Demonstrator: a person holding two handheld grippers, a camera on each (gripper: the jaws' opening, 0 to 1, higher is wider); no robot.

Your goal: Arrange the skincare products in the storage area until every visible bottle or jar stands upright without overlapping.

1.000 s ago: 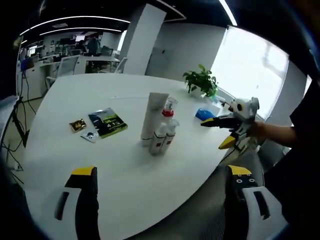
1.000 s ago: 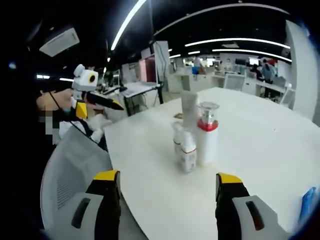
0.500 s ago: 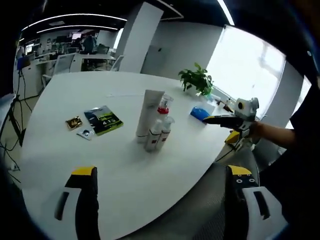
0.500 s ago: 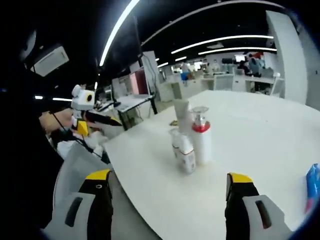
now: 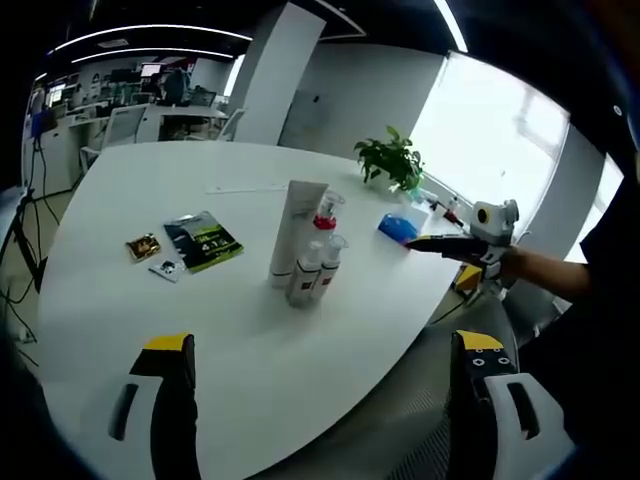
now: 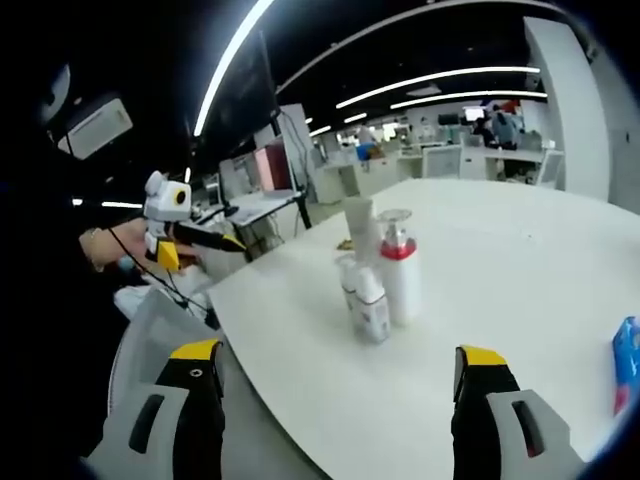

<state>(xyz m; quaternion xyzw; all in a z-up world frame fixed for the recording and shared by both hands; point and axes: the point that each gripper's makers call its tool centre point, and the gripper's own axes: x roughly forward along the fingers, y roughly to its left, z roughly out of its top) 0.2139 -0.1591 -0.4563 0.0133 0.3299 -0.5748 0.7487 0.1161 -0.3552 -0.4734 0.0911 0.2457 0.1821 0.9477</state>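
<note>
1. You are holding the left gripper (image 5: 318, 372) with its jaws spread wide and carrying nothing, off the near edge of the white table (image 5: 130, 190).
2. You are holding the right gripper (image 6: 335, 385) likewise agape and bare.
3. Mid-table, four skincare products are standing upright, clustered: a white tube (image 5: 286, 228), a red-collared pump bottle (image 6: 398, 268) and two small spray bottles (image 5: 314, 271).
4. Sachets (image 5: 190, 245) are lying beside them; a potted plant (image 5: 392, 160) is sitting beyond.

bright window (image 5: 500, 130) glare washes one side white. long ceiling lights (image 6: 235, 45) glow in a dark room. edges bend and look blurry.
</note>
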